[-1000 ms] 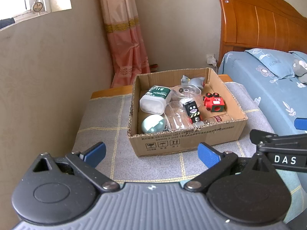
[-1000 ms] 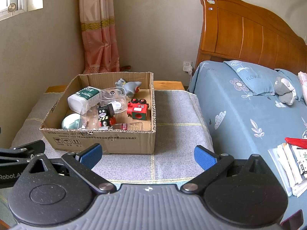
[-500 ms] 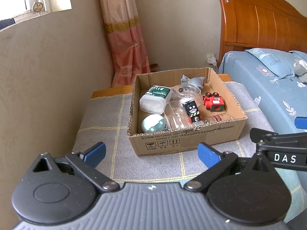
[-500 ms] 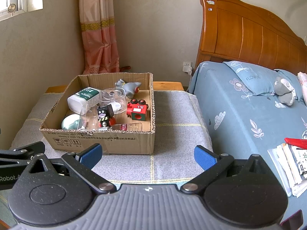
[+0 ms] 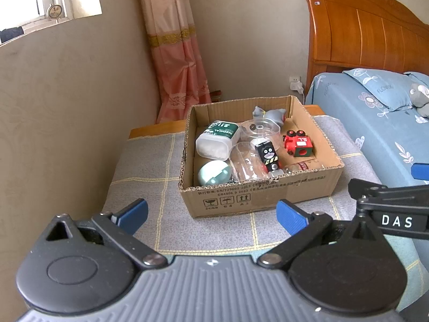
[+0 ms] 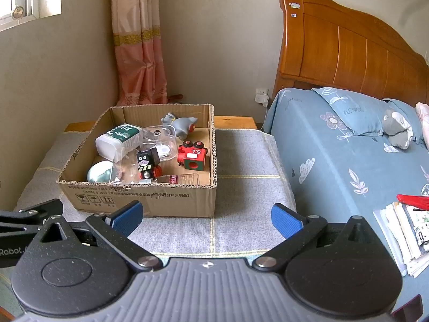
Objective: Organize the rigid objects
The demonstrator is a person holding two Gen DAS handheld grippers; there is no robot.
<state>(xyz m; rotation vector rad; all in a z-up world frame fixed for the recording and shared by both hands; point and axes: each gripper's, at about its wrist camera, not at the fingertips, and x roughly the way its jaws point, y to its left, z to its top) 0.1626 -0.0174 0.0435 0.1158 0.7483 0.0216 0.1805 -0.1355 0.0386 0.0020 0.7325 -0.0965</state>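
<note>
Cardboard box (image 5: 257, 198) sits on the grey-clothed desk (image 5: 150, 166), holding a white medical bottle (image 5: 217, 142), a mint ball (image 5: 214, 172), a clear plastic container (image 5: 258, 131), a black toy train (image 5: 269, 156) and a red one (image 5: 298, 146). Only the right view shows papers (image 6: 402, 230) on the bed (image 6: 335, 161). Clear items near the box front are hard to make out. Left tool (image 5: 211, 214) and right tool (image 6: 206, 216) both gape, empty.

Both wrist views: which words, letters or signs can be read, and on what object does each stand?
"MEDICAL": white jar's green label.
"S.L": red toy train, seen upside down.
"DAS": right tool's arm.
"Robot.": left tool's arm.
"FLOWERS": pillow.
Three handling symbols: cardboard box front.
Box's printed lines: too small.
</note>
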